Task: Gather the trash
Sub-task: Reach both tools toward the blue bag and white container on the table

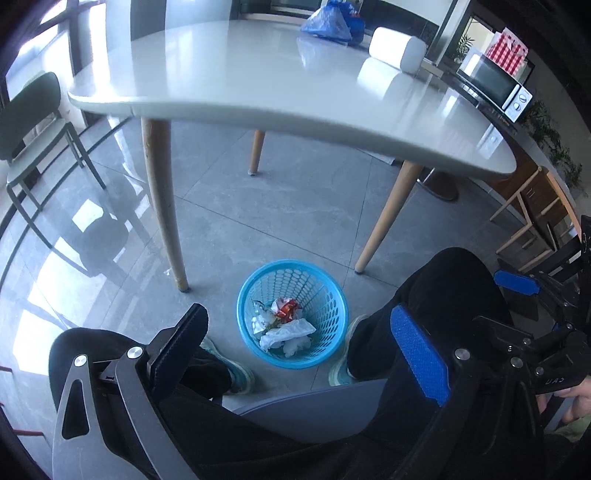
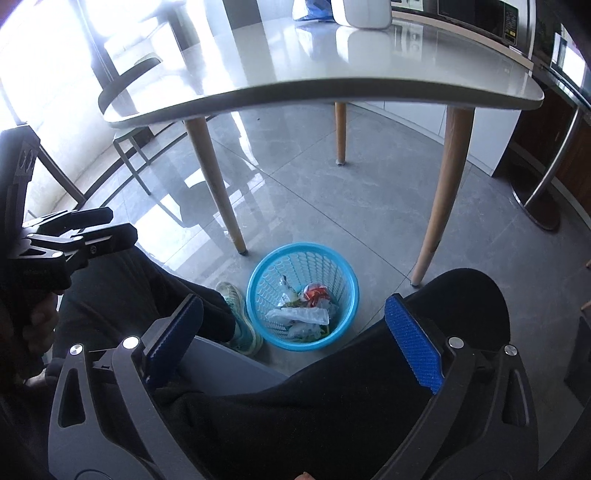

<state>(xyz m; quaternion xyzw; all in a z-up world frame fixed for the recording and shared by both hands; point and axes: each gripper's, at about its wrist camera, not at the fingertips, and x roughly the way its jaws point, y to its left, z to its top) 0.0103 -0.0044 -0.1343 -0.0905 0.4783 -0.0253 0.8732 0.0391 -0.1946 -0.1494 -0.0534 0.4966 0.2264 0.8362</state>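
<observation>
Here both the left claw (image 1: 299, 347) and right claw (image 2: 291, 332) gape wide above the basket (image 1: 332, 295).

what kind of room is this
Probably a home or office dining or pantry area: a white table with wooden legs, a microwave on a side counter, and a dining chair on tiled floor.

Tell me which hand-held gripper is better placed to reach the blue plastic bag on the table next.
Probably the left hand-held gripper. Both are open and empty above the trash basket, but its view shows the blue plastic bag nearly whole; the right hand-held gripper sees only its edge.
</observation>
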